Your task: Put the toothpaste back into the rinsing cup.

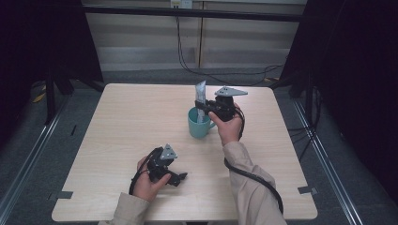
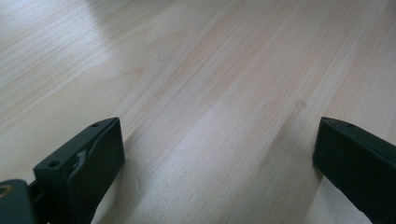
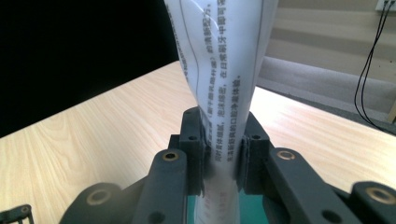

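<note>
My right gripper (image 1: 202,108) clamps the white tube (image 1: 201,99) upright, its lower end inside the teal mug (image 1: 199,125) mid-table. My left gripper (image 1: 180,177) rests low on the table (image 1: 117,122), jaws wide, nothing between.

The tube's (image 1: 201,101) lower end is hidden, seemingly inside the mug (image 1: 199,126).

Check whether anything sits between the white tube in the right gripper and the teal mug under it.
Nothing visible does. The right gripper is shut on the white tube, whose lower end already hangs inside the teal mug; the mug's inside is hidden from view.
</note>
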